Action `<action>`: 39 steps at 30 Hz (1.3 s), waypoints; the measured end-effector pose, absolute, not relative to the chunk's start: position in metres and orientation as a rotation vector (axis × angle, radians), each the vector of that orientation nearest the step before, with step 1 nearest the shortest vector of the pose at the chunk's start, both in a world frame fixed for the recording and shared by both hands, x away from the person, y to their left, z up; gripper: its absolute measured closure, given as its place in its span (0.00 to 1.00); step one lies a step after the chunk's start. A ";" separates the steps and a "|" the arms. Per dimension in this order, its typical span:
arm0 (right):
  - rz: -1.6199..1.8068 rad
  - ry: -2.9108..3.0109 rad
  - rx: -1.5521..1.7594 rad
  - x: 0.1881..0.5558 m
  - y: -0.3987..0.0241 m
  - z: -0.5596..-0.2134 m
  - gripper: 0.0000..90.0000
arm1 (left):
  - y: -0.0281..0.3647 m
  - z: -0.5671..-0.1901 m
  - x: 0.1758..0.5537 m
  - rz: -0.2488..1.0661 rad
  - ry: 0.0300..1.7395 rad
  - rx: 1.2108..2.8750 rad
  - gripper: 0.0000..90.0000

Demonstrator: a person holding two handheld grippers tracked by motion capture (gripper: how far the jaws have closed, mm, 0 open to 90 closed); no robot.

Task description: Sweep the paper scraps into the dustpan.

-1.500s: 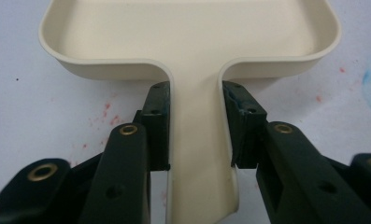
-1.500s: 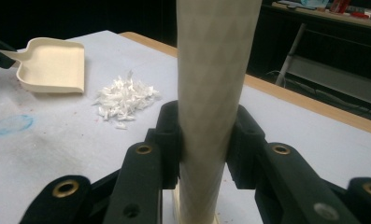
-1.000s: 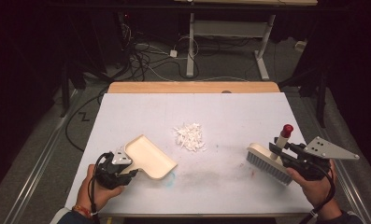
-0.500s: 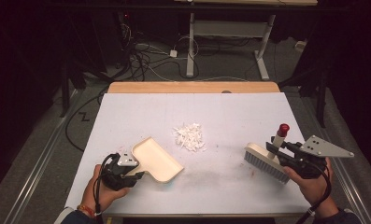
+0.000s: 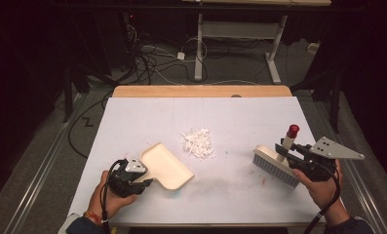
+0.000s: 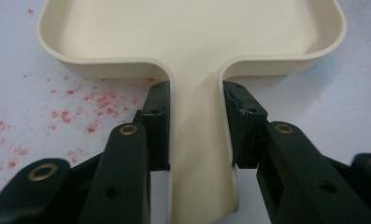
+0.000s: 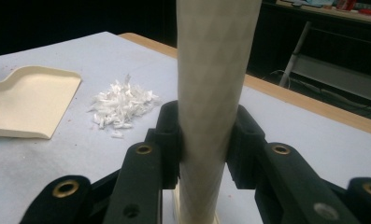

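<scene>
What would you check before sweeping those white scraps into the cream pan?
1. Left gripper clamped on the cream plastic dustpan's handle: ok.
2. Right gripper clamped on the pale, red-tipped brush handle: ok.
3. Pile of white paper scraps lies between dustpan and brush head: ok.
4. Dustpan's open edge faces the pile: ok.
5. Dustpan lip flat on the white table: cannot tell.

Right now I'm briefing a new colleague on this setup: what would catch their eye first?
Probably the small heap of white paper shreds at the middle of the pale grey table. Left of it, the left gripper clamps the handle of a cream plastic dustpan; at the right, the right gripper grips a red-tipped cream brush.
</scene>
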State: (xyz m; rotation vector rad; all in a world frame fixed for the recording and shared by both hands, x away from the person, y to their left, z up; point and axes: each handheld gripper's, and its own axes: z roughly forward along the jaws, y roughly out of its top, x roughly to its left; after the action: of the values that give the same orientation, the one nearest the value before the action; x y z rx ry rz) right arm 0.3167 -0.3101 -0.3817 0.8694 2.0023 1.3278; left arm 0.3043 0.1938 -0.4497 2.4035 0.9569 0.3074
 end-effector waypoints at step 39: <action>1.241 1.969 0.831 0.489 -0.165 -0.381 0.78 | 0.192 -0.458 0.312 0.261 0.983 2.425 0.71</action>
State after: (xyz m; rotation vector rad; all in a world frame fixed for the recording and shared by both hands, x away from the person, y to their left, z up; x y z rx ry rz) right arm 0.4890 -0.1650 -0.3814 0.8308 1.9692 1.2411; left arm 0.3122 0.1920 -0.4579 2.4250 0.9835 0.2611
